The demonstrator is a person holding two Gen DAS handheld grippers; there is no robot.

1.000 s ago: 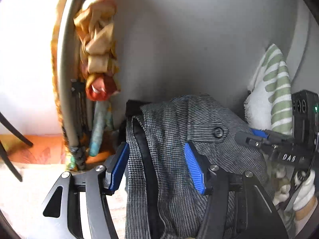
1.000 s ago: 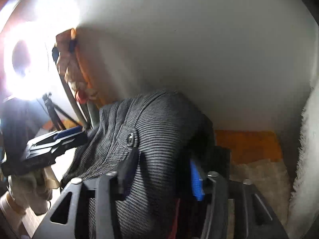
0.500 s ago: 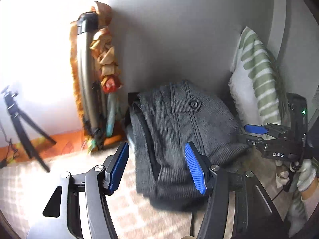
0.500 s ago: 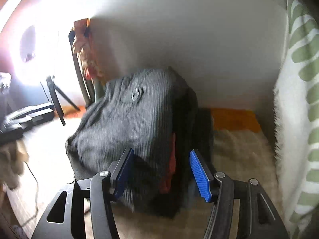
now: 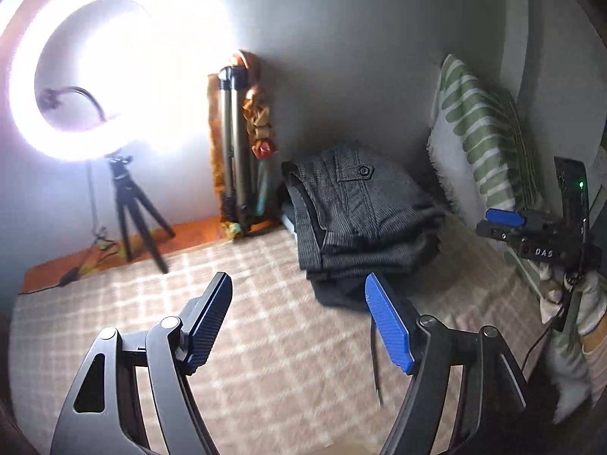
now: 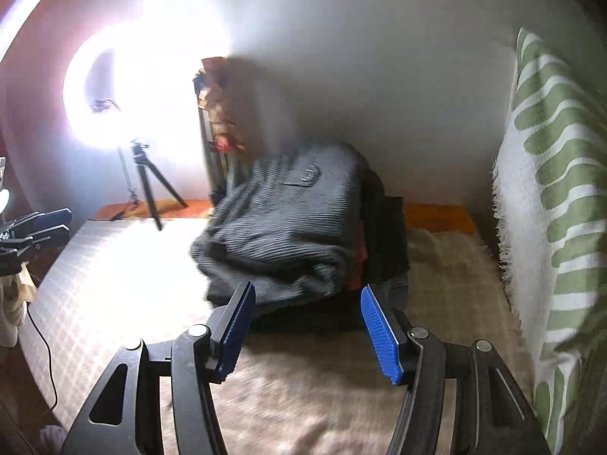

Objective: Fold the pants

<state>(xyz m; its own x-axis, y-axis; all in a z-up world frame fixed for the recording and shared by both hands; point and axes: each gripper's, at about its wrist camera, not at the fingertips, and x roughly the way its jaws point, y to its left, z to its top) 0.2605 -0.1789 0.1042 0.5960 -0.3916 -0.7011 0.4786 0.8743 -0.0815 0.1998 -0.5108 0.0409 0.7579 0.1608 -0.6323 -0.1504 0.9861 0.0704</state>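
Note:
The grey pants lie folded, button pocket up, on top of a stack of dark clothes against the far wall; they also show in the right wrist view. My left gripper is open and empty, well back from the stack over the checked bed cover. My right gripper is open and empty, just in front of the stack. The right gripper also shows at the right of the left wrist view, and the left gripper at the left edge of the right wrist view.
A bright ring light on a tripod stands at the far left. A folded tripod with ribbons leans on the wall. A green-striped pillow stands right of the stack. A cable hangs at the bed's left edge.
Both grippers have let go of the pants and pulled back from the stack. The folded pants now rest on the pile, and more of the bed and ring light shows.

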